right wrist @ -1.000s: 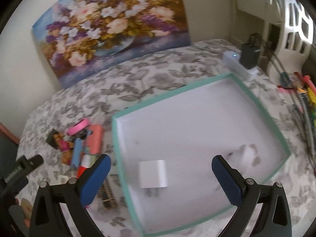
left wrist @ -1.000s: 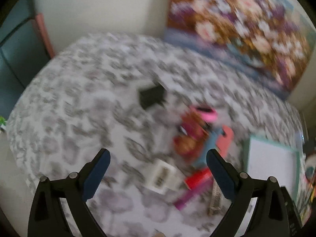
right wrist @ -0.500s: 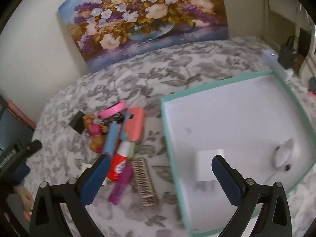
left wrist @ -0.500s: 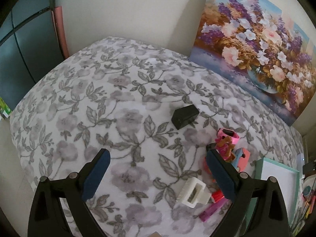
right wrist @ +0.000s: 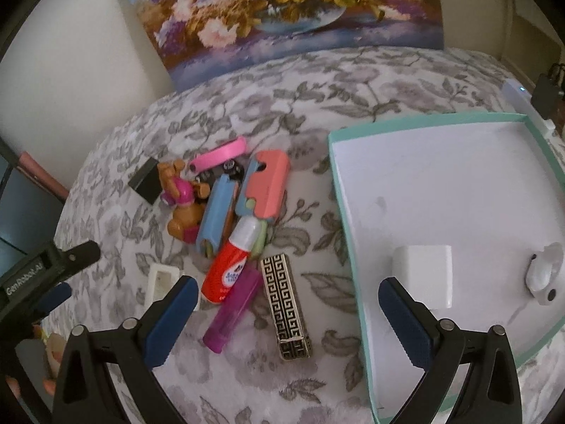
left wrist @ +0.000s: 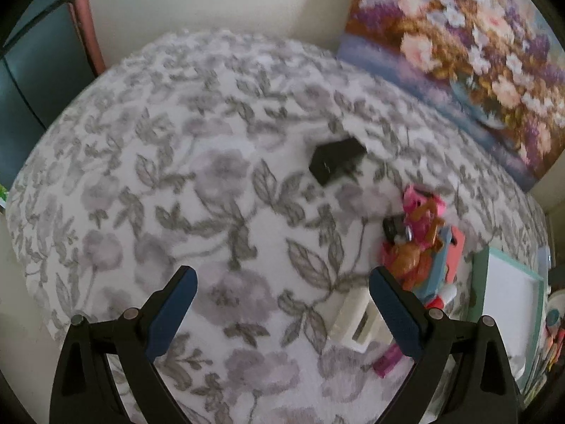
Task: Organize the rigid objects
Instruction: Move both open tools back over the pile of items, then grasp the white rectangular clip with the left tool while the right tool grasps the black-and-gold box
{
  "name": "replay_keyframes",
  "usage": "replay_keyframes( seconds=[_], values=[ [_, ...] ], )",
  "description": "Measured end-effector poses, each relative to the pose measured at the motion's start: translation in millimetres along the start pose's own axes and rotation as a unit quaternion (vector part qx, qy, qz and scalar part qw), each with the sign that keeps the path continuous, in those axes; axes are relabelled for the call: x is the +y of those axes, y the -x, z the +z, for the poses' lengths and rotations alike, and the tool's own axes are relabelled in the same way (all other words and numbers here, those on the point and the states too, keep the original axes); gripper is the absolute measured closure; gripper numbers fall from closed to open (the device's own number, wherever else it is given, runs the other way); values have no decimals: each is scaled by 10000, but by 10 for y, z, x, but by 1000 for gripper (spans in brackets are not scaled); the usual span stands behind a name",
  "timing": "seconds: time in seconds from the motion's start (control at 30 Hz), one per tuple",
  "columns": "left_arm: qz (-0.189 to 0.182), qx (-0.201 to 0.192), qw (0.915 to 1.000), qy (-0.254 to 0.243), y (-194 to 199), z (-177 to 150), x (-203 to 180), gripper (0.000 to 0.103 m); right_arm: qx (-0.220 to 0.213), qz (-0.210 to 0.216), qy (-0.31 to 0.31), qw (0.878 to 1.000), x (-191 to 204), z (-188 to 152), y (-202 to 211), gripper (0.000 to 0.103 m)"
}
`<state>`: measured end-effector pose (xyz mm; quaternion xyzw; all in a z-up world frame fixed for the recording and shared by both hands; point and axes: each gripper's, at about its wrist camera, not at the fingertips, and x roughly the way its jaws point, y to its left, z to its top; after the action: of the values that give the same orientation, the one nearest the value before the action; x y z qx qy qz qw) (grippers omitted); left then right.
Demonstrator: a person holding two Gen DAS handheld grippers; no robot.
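A floral-print tablecloth (right wrist: 353,81) carries everything; both the left gripper (left wrist: 280,309) and right gripper (right wrist: 286,316) hover spread wide and empty, the patterned lighter (right wrist: 285,305) just ahead of the right one.

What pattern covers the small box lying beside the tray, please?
A black-and-gold Greek-key maze pattern on the box, clearest in the right wrist view.

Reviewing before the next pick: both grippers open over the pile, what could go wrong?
1. The glue stick leans across the purple lighter and blue case; grabbing one may drag the others.
2. The left gripper and right gripper aim near the same pile, so they may collide.
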<state>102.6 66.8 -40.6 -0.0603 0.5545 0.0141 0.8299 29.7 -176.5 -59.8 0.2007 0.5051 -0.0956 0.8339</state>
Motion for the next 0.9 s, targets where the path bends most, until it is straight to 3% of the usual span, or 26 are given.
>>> replay_keyframes(
  seconds=[0.3,0.43,0.63,0.9],
  values=[
    [-174,365,9990,-194,-121,-52,-124,5,17,-111,492,9987,125,-29,-31,16],
    [-265,494,9980,-285,-161,-78,-185,5,4,-67,589,9982,144,-26,-18,31],
    [-327,518,9973,-409,-168,-85,-259,5,142,92,577,9982,155,-38,-58,46],
    [-302,809,9937,-711,-348,-163,-426,5,492,115,440,9978,78,-102,-222,55]
  ],
)
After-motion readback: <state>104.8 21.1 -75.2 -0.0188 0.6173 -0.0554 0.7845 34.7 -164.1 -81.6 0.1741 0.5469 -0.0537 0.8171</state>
